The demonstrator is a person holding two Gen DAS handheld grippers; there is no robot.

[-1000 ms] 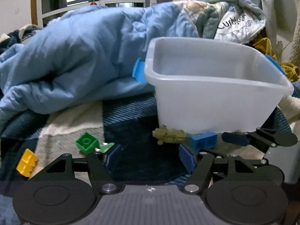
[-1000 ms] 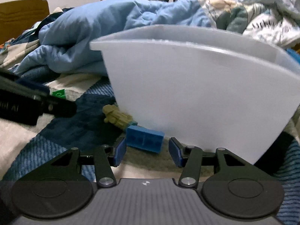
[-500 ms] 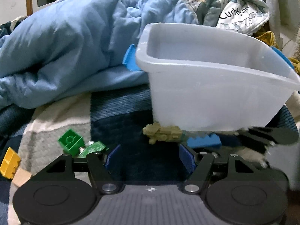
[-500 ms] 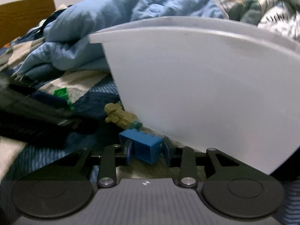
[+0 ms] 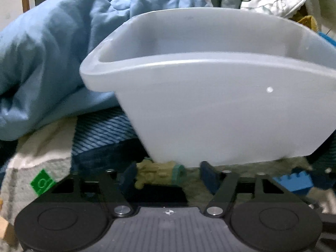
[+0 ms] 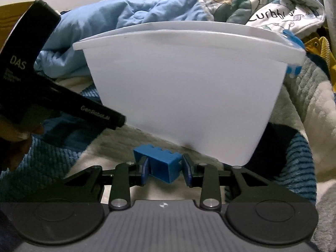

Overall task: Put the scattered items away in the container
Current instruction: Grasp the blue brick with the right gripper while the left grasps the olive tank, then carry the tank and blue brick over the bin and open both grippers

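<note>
A translucent white plastic bin stands on the bed; it also fills the right wrist view. My left gripper is open, its jaws either side of an olive toy figure that lies at the bin's base. My right gripper is shut on a blue brick and holds it just in front of the bin's wall. The blue brick also shows in the left wrist view at the lower right. A green brick lies on the blanket at the left.
A rumpled light-blue duvet is piled behind and left of the bin. A checked blue and cream blanket covers the bed. The left gripper's black body crosses the left of the right wrist view. A blue clip sits on the bin's right rim.
My right gripper closed on the blue brick and lifted it off the blanket. My left gripper moved forward and right until the olive figure sat between its open jaws.
</note>
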